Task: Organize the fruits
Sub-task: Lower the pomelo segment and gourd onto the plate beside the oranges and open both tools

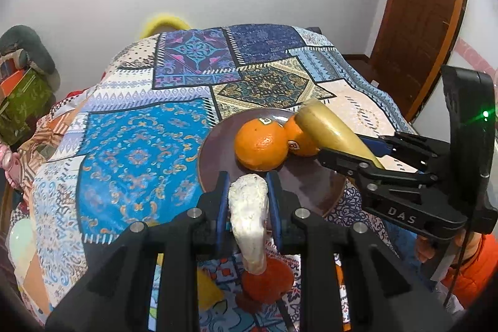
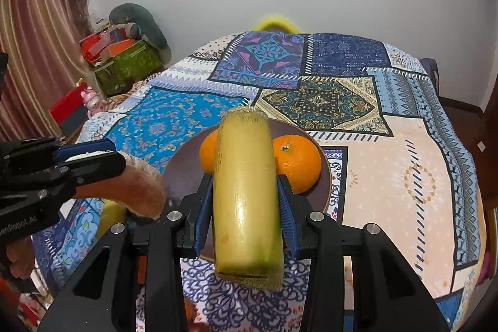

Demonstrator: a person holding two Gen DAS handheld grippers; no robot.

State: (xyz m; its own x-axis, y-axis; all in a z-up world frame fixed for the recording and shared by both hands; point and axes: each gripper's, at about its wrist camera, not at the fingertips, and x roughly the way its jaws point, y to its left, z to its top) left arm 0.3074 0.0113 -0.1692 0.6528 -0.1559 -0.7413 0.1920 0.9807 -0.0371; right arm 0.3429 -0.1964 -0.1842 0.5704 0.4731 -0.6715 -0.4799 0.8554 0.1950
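**Two oranges plated, two more pieces in my grip**

My left gripper (image 1: 249,201) is clamped on a pale, whitish curved piece (image 1: 250,213), which looks pinkish-tan from the right wrist view; I cannot tell what kind of produce it is. It hangs in the lower centre of the left view, just at the near rim of the dark brown plate (image 1: 218,145). My right gripper (image 2: 246,207) is closed around a yellow-green cut cylinder (image 2: 247,195), possibly a length of sugarcane, and holds it over the plate, centre frame in the right view, pointing toward the far wall.

On the plate two oranges (image 1: 261,143) already sit side by side, touching, each with a small sticker. I judge the task roughly midway: those two are placed, and both held pieces are not yet set down. Lower in the left view, beneath my fingers, a reddish-orange fruit (image 1: 267,282) and something yellow (image 1: 208,291) lie on the patterned tablecloth (image 1: 140,145), off the plate. They seem left to gather.
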